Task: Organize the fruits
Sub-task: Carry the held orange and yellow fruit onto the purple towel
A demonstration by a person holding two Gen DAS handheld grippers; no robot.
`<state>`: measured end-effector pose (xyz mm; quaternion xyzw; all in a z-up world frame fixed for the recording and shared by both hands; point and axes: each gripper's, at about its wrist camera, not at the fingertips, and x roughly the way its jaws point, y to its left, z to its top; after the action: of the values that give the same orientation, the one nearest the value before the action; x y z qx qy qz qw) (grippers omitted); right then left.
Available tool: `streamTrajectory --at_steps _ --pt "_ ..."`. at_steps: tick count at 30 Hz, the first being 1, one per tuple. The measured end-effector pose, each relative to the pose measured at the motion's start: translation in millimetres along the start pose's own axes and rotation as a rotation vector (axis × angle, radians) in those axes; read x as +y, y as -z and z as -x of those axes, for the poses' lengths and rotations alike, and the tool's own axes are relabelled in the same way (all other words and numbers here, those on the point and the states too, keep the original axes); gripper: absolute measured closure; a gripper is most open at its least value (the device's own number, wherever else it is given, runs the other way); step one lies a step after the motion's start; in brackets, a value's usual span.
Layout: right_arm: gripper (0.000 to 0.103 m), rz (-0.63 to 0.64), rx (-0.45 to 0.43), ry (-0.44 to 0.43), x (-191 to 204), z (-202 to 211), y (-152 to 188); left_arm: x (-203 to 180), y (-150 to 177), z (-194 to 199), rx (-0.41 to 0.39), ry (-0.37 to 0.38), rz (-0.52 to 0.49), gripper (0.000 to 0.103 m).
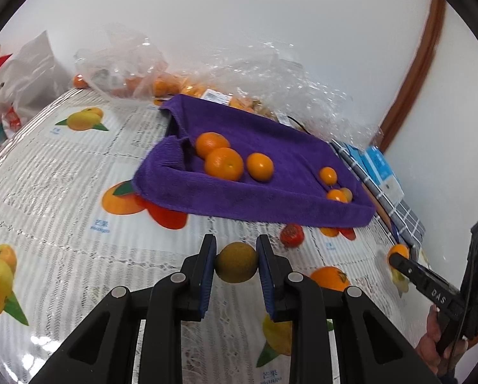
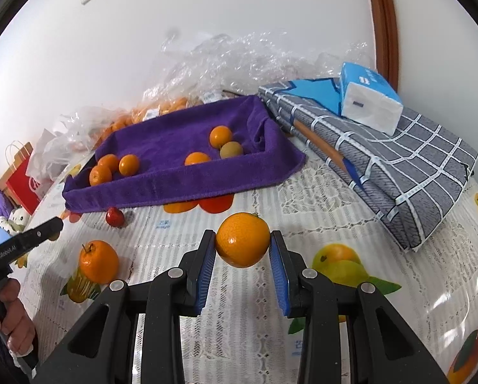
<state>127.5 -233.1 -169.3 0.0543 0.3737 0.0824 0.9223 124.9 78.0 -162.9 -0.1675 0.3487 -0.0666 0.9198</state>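
My left gripper [image 1: 236, 257] is shut on a brownish-green round fruit [image 1: 236, 262], held above the table in front of the purple cloth-lined tray [image 1: 264, 204]. My right gripper [image 2: 242, 245] is shut on an orange [image 2: 242, 243], also in front of the tray [image 2: 174, 185]. The tray holds several oranges [image 1: 223, 163] at its left end, and small oranges and a brownish-green fruit [image 2: 231, 149] at its right end. A loose orange [image 2: 98, 260] and a small red fruit [image 2: 115, 217] lie on the table. The right gripper also shows in the left wrist view [image 1: 395, 257].
The table has a fruit-print cover [image 1: 62, 176]. Clear plastic bags of oranges [image 1: 162, 80] lie behind the tray against the wall. A folded grey checked cloth [image 2: 399, 166] with a tissue pack [image 2: 367, 99] lies right of the tray. A red paper bag [image 2: 24, 176] stands at far left.
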Motion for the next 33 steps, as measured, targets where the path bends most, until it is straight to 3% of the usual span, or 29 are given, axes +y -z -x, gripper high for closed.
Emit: streamTrajectory --at_steps 13,19,25,30,33 --pt "0.069 0.011 -0.022 -0.086 43 -12 -40 8 -6 7 -0.025 -0.037 0.024 0.078" --pt "0.069 0.030 -0.070 -0.090 52 -22 -69 9 -38 15 -0.039 -0.087 -0.006 0.078" --pt "0.069 0.055 -0.103 -0.092 51 -39 -96 -2 -78 -2 -0.074 -0.112 -0.039 0.078" --pt "0.069 0.062 -0.126 -0.080 49 -51 -118 -12 -105 -31 -0.093 -0.044 -0.027 0.078" --pt "0.069 0.064 -0.122 -0.095 50 -64 -120 -12 -103 -52 -0.084 -0.019 -0.019 0.078"
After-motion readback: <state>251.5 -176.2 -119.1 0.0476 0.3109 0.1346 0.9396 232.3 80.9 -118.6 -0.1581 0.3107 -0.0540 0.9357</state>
